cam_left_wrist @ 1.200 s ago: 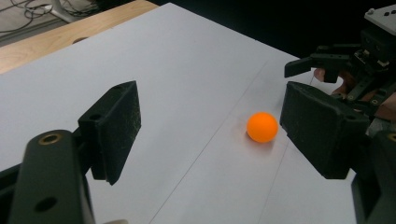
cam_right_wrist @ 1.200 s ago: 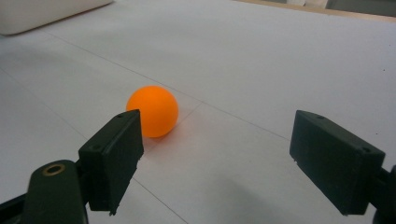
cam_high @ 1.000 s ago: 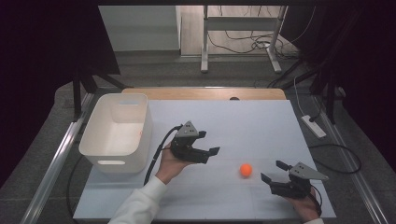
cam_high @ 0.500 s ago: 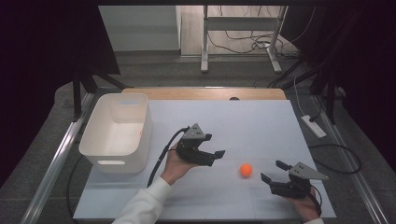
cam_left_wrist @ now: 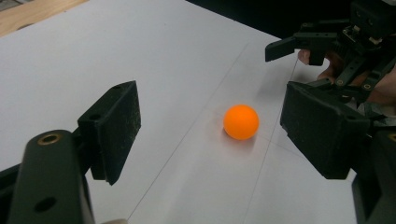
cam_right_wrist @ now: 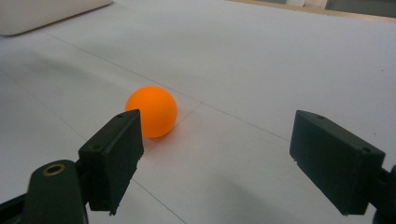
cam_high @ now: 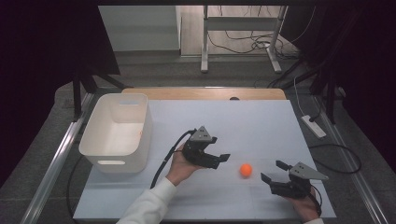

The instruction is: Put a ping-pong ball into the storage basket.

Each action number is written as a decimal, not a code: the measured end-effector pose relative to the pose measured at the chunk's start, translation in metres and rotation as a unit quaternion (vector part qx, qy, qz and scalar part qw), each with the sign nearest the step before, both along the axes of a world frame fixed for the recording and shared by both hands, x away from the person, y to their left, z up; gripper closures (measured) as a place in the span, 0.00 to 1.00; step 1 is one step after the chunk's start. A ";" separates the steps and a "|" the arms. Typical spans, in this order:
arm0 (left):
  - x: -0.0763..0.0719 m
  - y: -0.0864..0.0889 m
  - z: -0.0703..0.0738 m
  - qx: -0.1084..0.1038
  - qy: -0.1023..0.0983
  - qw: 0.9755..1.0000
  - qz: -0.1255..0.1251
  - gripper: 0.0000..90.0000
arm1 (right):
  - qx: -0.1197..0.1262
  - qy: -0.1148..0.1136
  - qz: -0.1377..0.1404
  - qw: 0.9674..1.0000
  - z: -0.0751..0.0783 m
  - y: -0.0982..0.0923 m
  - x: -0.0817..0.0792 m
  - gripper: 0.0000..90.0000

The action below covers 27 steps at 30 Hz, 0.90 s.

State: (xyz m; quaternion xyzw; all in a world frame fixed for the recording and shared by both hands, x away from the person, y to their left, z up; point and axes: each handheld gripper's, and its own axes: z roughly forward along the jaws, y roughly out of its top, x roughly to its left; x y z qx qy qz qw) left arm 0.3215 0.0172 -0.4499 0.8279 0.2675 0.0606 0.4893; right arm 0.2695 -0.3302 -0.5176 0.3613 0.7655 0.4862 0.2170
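The orange ball (cam_high: 245,170) rested on the white surface (cam_high: 252,121), between the two claws and touching neither. The left claw (cam_high: 223,160) was held low over the surface just to the left of the ball, its jaws wide apart with nothing between them. In the left gripper view, the ball (cam_left_wrist: 241,122) lay ahead of the jaws, slightly nearer the right jaw, clear of both pads. The right claw (cam_high: 272,171) was positioned near the front edge of the surface, to the right of the ball, with its jaws also wide and empty. In the right gripper view, the ball (cam_right_wrist: 152,111) sat just beyond the left jaw. A white bin (cam_high: 117,131) stood on the left part of the surface, well apart from the ball.
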 end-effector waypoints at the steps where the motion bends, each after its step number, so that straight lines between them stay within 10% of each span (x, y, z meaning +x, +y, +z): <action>1: 0.000 -0.001 -0.001 0.001 0.001 1.000 -0.002 0.23 | 0.001 0.000 0.000 1.000 0.000 0.000 0.000 0.19; 27: 0.000 -0.023 -0.011 0.019 0.012 0.999 -0.028 0.23 | 0.001 -0.001 -0.001 1.000 0.000 0.000 0.000 0.19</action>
